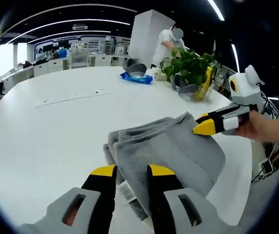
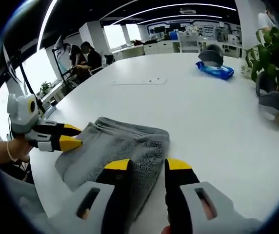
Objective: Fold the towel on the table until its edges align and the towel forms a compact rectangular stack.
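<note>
With my left tongs [image 1: 131,171] clamped on the near edge of the grey towel [image 1: 178,151] and my right tongs [image 2: 148,165] clamped on the opposite edge, the bundle lies rumpled on the white desk [image 1: 47,136].

Risk: uneven layers; a pull from either side may drag folds askew.

Beyond: blue packet [image 1: 136,77], potted plant [image 1: 188,66] — apart, unlikely snagged.
</note>
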Demonstrator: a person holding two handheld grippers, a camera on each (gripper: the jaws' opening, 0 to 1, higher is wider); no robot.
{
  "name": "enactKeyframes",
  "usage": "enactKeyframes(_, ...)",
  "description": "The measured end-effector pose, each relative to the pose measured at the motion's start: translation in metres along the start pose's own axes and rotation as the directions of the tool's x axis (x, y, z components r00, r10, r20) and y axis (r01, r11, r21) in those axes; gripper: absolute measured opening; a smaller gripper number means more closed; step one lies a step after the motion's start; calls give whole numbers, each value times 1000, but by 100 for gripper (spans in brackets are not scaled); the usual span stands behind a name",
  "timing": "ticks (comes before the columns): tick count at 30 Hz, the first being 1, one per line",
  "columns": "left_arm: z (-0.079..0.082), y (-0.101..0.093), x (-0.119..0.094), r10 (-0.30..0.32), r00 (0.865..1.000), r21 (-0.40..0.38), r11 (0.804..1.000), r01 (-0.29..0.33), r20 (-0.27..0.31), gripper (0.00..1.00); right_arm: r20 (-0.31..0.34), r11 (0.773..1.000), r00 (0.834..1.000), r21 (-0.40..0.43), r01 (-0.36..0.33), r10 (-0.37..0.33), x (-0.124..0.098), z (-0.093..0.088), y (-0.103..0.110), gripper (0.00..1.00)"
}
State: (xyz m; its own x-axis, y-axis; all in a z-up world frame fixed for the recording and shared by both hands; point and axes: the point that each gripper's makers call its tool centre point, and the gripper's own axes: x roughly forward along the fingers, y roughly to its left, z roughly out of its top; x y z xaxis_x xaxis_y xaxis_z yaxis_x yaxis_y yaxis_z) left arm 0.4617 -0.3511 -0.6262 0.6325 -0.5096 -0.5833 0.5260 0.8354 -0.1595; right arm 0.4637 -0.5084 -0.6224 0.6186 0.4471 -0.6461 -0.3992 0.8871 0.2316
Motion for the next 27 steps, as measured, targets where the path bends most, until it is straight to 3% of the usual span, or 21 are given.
enactKeyframes(8, 1, -6, 18, -43, 999, 26, 999, 43, -1, 22, -14, 1000, 1000, -9, -15, 15, 9, -5, 6, 18)
enactKeyframes(13, 1, -6, 24, -65, 998, -30, 997, 65, -3, 17, -18, 999, 1000, -24, -23, 23, 11, -5, 7, 12)
enactKeyframes(18, 5, -13, 18, -64, 998, -24, 998, 64, 4, 6, -2, 999, 1000, -41, -20, 20, 5, 1, 13, 6)
enactKeyframes(27, 28, -21, -13, -55, 997, -37, 998, 58, 62, 4, 51, 997, 997, -57, -47, 49, -18, 19, 26, 5)
